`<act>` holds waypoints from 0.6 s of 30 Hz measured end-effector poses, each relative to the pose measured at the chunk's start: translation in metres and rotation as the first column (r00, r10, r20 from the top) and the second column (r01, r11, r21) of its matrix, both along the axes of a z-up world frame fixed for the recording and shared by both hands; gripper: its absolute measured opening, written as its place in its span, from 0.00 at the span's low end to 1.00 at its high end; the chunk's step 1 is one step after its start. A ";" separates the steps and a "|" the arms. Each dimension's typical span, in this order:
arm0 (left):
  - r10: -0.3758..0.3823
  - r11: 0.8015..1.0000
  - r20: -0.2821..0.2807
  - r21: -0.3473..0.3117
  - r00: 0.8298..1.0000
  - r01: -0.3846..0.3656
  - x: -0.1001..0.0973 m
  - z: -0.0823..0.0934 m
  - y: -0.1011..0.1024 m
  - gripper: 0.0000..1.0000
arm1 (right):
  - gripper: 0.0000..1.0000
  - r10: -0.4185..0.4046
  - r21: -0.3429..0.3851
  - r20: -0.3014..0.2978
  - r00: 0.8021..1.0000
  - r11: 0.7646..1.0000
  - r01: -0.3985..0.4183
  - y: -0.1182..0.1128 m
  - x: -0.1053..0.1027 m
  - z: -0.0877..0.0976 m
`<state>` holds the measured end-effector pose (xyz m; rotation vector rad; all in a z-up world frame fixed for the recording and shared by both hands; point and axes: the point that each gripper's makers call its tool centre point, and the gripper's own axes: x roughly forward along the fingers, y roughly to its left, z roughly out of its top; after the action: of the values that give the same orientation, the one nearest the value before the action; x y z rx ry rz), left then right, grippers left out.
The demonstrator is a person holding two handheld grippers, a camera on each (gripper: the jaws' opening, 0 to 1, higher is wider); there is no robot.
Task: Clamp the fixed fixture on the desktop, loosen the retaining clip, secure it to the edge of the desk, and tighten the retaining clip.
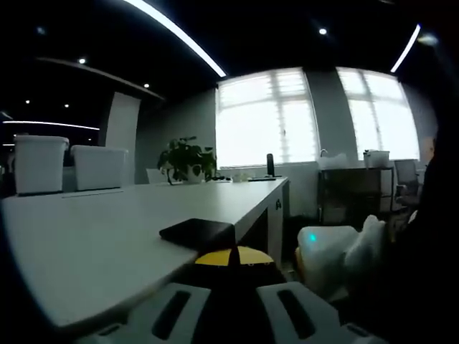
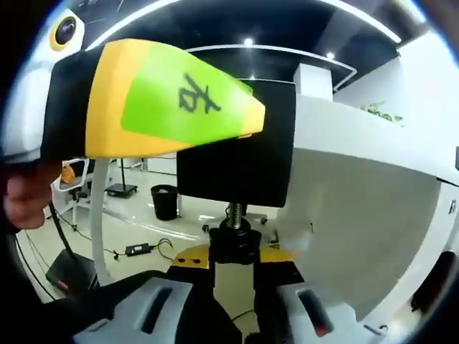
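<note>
Gripping the black clamp fixture (image 1: 199, 233) at the near edge of the long white table (image 1: 107, 236), the left gripper (image 1: 226, 315) has its two pale jaws rising from below, with the fixture's flat black plate lying on the tabletop and a yellow part (image 1: 240, 256) showing just under the edge; whether the jaws actually press on it I cannot tell. In the left gripper view, two white plastic bins (image 1: 68, 165) stand at the far end of the table, a green potted plant (image 1: 188, 159) sits near bright windows (image 1: 315, 118), and the other gripper's white body with a small cyan light (image 1: 326, 247) shows low on the right, beside a gloved hand (image 1: 367, 247).

In the right gripper view, the right gripper (image 2: 237, 308) has its jaws closed on the black knob (image 2: 233, 247) of a threaded screw (image 2: 234, 212) beneath the fixture's black block (image 2: 240, 147), which sits against the table's white edge (image 2: 358, 193). The left gripper's yellow and green body (image 2: 165, 100), marked with a black handwritten character, crosses the top of that view, a hand (image 2: 29, 193) behind it at the left. On the floor beyond stand a black waste bin (image 2: 164, 202) and loose cables (image 2: 140, 249).
</note>
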<state>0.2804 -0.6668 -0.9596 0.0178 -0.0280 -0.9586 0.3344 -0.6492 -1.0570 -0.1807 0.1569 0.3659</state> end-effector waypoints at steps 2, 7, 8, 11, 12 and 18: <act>0.003 1.000 -0.004 -0.002 1.000 -0.003 0.001 0.000 0.000 0.01 | 0.20 0.003 -0.082 0.017 1.000 0.997 -0.001 -0.002 0.000 0.000; 0.007 1.000 -0.006 -0.003 1.000 -0.007 0.002 -0.001 0.000 0.01 | 0.28 0.011 -0.075 0.036 0.999 0.997 -0.008 0.007 -0.003 0.003; 0.008 1.000 -0.006 -0.002 1.000 -0.008 0.002 -0.002 0.000 0.01 | 0.28 0.005 -0.071 0.039 0.999 0.997 -0.002 0.007 -0.002 0.004; 0.009 1.000 -0.005 -0.002 1.000 -0.009 0.003 -0.002 0.000 0.01 | 0.24 -0.013 -0.057 0.043 0.999 0.998 0.015 0.004 0.000 0.005; 0.009 1.000 -0.004 -0.001 1.000 -0.009 0.003 -0.002 0.000 0.01 | 0.24 -0.015 -0.059 0.045 0.999 0.998 0.018 0.003 0.000 0.006; 0.010 1.000 0.001 0.002 1.000 -0.010 0.003 -0.003 0.000 0.01 | 0.24 -0.028 -0.053 0.043 0.999 0.998 0.030 0.005 0.001 0.006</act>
<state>0.2833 -0.6669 -0.9626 0.0205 -0.0276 -0.9489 0.3359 -0.6440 -1.0509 -0.2390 0.1274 0.3289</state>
